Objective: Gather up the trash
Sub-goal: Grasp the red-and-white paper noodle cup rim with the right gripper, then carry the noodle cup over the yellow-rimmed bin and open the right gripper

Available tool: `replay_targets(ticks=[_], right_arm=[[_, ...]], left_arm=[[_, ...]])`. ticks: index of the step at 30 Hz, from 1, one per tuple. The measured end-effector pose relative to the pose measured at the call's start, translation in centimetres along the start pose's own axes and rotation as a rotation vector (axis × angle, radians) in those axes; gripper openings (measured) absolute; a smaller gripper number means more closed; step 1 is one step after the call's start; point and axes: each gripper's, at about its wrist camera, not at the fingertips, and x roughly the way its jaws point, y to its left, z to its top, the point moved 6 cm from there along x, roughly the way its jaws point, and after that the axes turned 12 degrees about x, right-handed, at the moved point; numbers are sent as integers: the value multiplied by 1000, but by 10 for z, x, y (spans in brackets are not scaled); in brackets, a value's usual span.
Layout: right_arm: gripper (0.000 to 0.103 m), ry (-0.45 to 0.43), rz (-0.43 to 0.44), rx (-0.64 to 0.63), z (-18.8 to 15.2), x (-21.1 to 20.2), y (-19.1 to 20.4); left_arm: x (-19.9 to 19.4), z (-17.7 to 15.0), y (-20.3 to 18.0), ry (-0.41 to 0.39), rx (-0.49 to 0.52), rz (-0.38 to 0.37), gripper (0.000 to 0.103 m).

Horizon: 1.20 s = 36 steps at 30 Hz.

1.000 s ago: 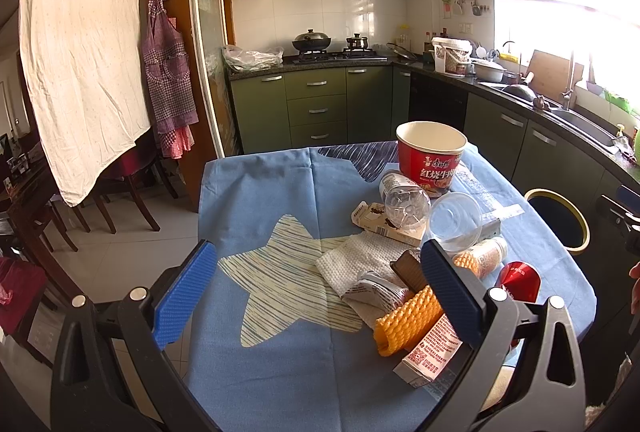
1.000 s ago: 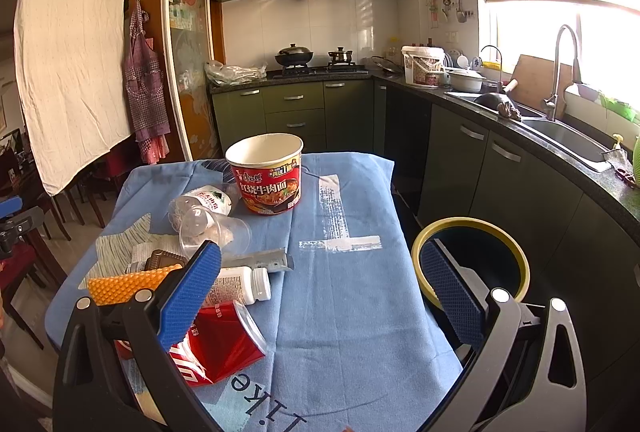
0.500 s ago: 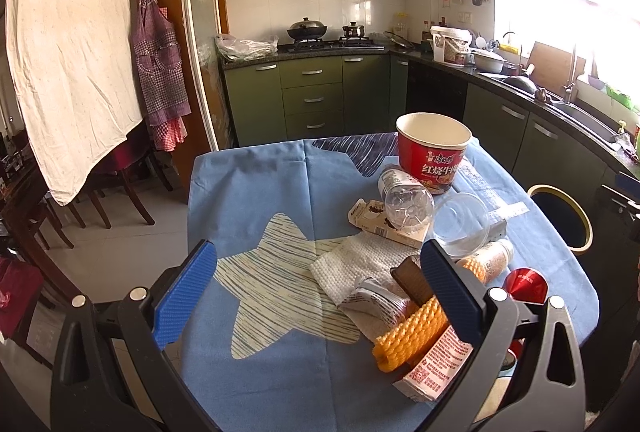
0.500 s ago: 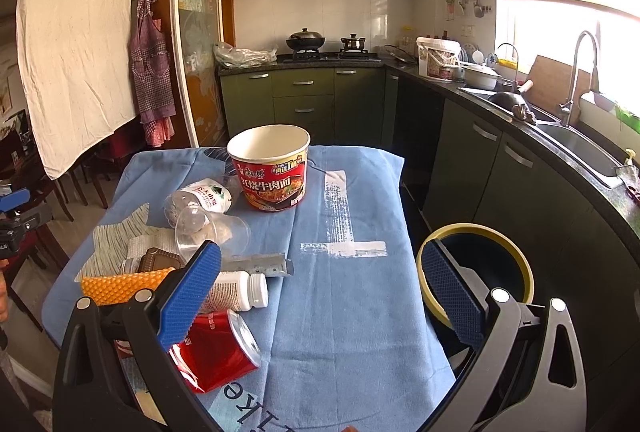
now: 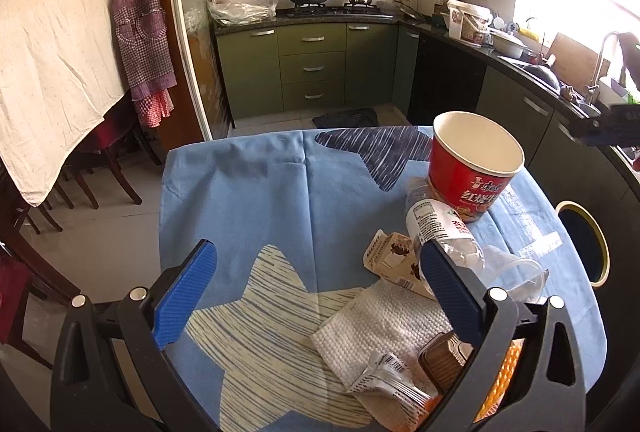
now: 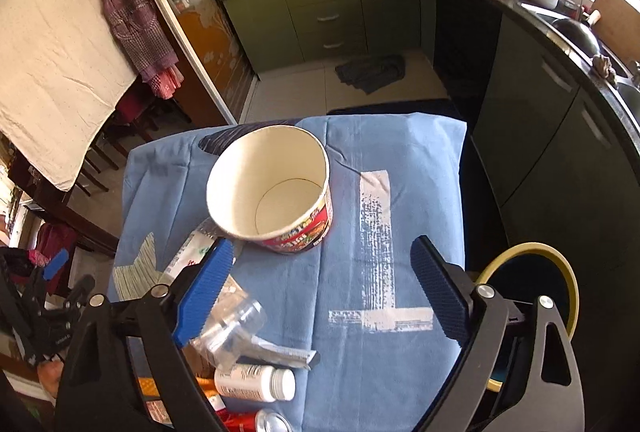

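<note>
Right hand-held gripper [image 6: 320,272] spread wide, empty, poised above upright noodle cup [image 6: 272,188] on blue-clothed desk [image 6: 420,160]. Left hand-held gripper [image 5: 316,280] likewise spread, empty, over paper towel [image 5: 384,324] amid wrappers. Yellow-rimmed bin [image 6: 560,268] beside desk edge.

The left gripper [image 5: 318,278], a black frame with 2 blue ribbed-pad fingers [image 5: 184,294], is spread wide with nothing between the pads, and it looks forward and slightly down. The right gripper [image 6: 322,288], of the same black-and-blue build, is also spread wide and grips nothing; it tilts more steeply downward. In the right wrist view, the left gripper appears at the far left edge, well apart from the right one.
</note>
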Motion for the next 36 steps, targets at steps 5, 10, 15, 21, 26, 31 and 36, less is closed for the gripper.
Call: replay_targets(ticks=[5,10,15,21,26,31,36], right_arm=[[52,133,-76,26,29,68,3],[31,175,-128,29,37,102,3],[15,196,-174,18,35,117,3],[6,195,-160,21,34,117,4],[5,156,-114,49,39,87,-6],[5,80,-84,141,44,24,-64],[5,9,-178,311,28,-26,-184]], left_arm=[[19,0,-4,28,28,-25,97],[27,-2,1,40,35,-31,97],[30,-4,6,44,33,-33,97],[29,-5,4,48,42,-36,97],[21,-3,3,35,49,-33,97],[14,1,-4,22,63,-36,97],[11,8,-21,16,89,-59,97]])
